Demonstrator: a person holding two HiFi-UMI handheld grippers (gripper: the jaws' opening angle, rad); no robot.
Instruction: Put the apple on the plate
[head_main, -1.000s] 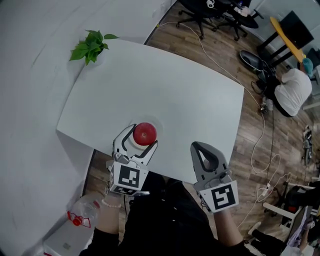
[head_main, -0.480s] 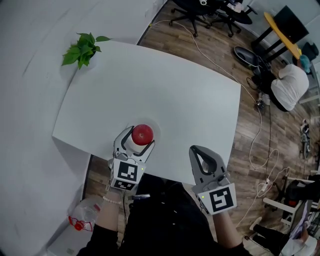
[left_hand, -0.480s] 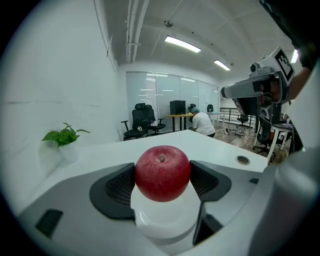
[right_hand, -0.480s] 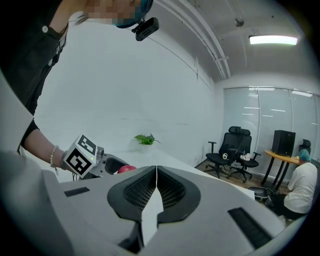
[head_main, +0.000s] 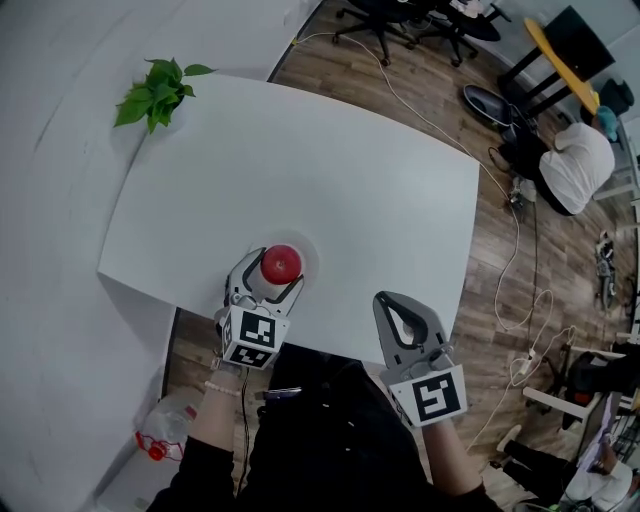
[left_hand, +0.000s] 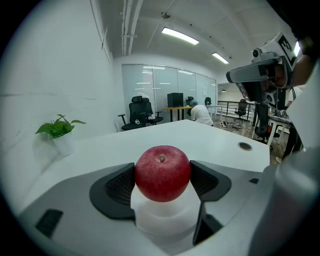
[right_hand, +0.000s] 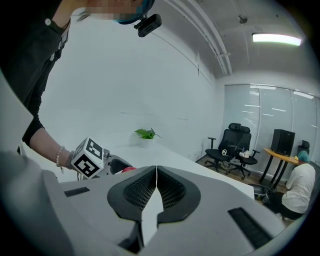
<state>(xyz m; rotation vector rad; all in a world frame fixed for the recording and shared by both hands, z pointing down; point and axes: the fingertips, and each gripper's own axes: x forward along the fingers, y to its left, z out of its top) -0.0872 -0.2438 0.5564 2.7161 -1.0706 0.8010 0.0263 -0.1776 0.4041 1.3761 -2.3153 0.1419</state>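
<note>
A red apple (head_main: 281, 263) sits over a small white plate (head_main: 308, 262) near the front edge of the white table (head_main: 300, 170). My left gripper (head_main: 275, 272) is shut on the apple, one pad against each side. In the left gripper view the apple (left_hand: 162, 172) fills the gap between the pads, with the plate (left_hand: 160, 217) right under it; I cannot tell whether it rests on the plate. My right gripper (head_main: 386, 300) hangs over the front edge to the right, shut and holding nothing. Its own view shows the pads (right_hand: 172, 190) pressed together.
A potted plant (head_main: 150, 95) stands at the table's far left corner by the wall. Office chairs (head_main: 400, 15), cables on the wood floor and a seated person (head_main: 575, 165) are beyond the table's right side. A plastic bottle (head_main: 165, 435) lies below, left of me.
The head camera has shifted slightly. The left gripper keeps its hold on the apple over the plate, and the right gripper stays shut in place.
</note>
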